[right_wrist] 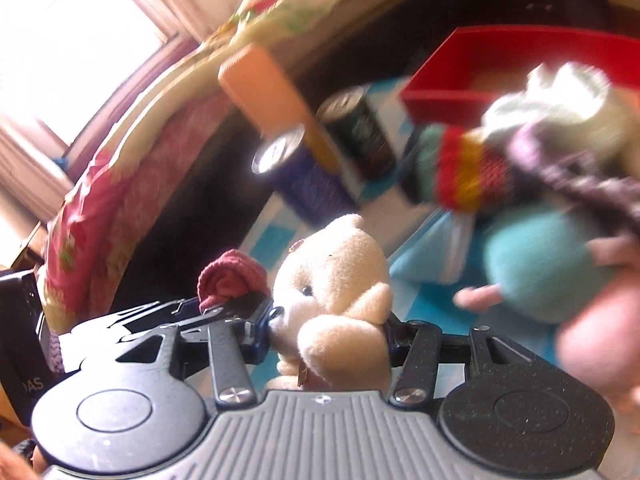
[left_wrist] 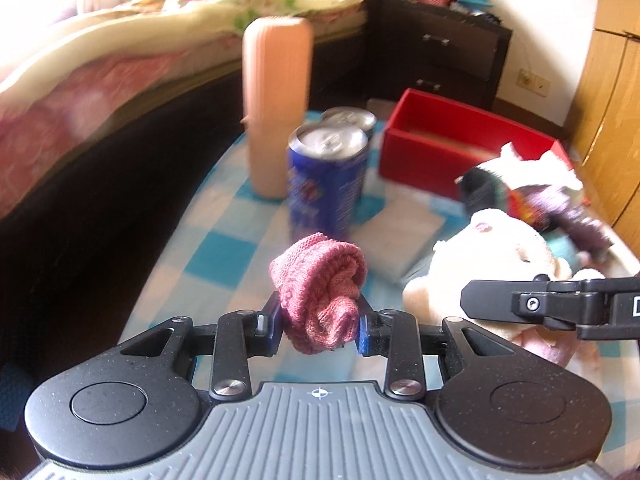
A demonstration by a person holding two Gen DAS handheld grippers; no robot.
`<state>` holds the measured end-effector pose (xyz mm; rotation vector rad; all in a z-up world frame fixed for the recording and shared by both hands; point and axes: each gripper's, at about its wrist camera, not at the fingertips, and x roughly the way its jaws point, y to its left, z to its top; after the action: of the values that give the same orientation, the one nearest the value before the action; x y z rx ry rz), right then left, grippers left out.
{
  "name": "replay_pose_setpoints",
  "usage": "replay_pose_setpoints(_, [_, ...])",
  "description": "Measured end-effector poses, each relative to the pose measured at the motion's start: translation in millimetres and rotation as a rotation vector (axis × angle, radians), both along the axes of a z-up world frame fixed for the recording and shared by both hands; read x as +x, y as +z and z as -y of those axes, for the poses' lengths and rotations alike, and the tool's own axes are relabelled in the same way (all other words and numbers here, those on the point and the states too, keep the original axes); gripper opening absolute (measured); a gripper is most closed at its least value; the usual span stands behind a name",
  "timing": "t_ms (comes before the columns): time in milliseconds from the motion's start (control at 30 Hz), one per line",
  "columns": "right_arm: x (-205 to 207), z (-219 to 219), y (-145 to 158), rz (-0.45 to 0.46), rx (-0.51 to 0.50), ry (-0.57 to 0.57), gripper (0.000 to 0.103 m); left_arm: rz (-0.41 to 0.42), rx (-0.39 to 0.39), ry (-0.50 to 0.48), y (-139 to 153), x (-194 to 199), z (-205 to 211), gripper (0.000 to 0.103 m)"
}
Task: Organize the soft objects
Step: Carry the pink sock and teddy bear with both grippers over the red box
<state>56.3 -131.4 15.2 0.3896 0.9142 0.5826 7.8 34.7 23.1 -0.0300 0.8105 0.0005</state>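
My left gripper (left_wrist: 319,330) is shut on a rolled dusty-pink knit sock (left_wrist: 320,296) and holds it above the blue-checked cloth (left_wrist: 216,256). My right gripper (right_wrist: 328,334) is shut on a cream teddy bear (right_wrist: 340,280); the bear also shows in the left wrist view (left_wrist: 492,248). A pile of soft things lies at the right: a striped knit sock (right_wrist: 460,172), a teal plush (right_wrist: 548,264) and a white cloth (left_wrist: 528,164). An open red box (left_wrist: 460,136) stands behind them. The pink sock also shows in the right wrist view (right_wrist: 232,276).
A tall peach bottle (left_wrist: 278,108) and two drink cans (left_wrist: 328,180) stand at the middle left of the cloth. A white folded cloth (left_wrist: 396,232) lies flat by them. A bed (left_wrist: 120,52) runs along the left; a dark nightstand (left_wrist: 444,48) and a wooden wardrobe (left_wrist: 612,120) stand behind.
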Motion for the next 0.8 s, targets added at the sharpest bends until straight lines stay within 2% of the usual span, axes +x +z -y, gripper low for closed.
replay_pose_setpoints(233, [-6,37,19,0.063,0.037,-0.101,0.029,0.078,-0.004,-0.051,22,14,33,0.035])
replay_pose_setpoints(400, [-8,60,25,0.082,0.051,-0.153,0.029,0.082,-0.001,-0.086,24,19,52,0.035])
replay_pose_setpoints(800, [-9,73,34,0.126,0.071,-0.218,0.029,0.123,-0.013,-0.116,35,38,74,0.035])
